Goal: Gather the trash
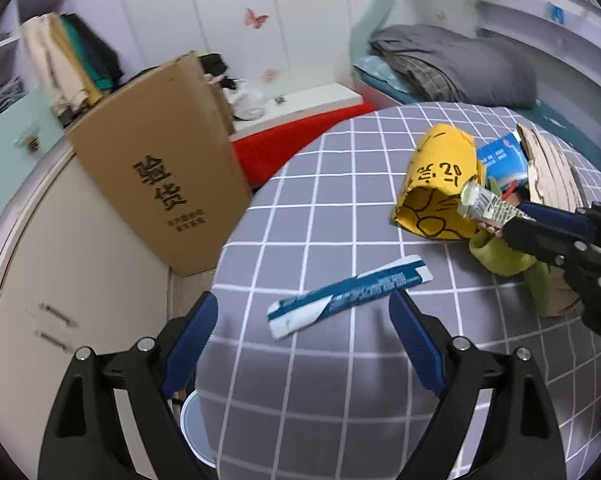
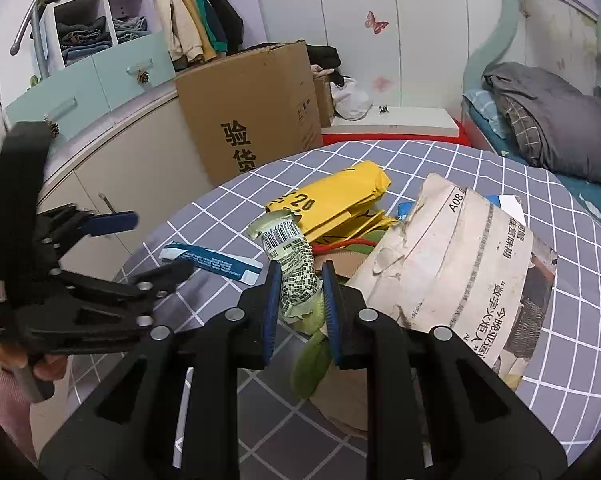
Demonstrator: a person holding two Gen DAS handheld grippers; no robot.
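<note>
Left wrist view: trash scattered on a checked tablecloth [image 1: 320, 216].
Left gripper [image 1: 304, 316] is spread wide, just short of a blue wrapper [image 1: 348, 294] lying crosswise; farther right, right gripper [image 2: 300, 284] pinches a crumpled wrapper [image 2: 290, 256].

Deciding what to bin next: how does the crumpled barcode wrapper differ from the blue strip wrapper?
The crumpled barcode wrapper is pale, scrunched, and clamped in the right gripper; the blue strip wrapper is long, flat, and lies free on the checked cloth before the open left gripper. Both are torn-open packaging.
</note>
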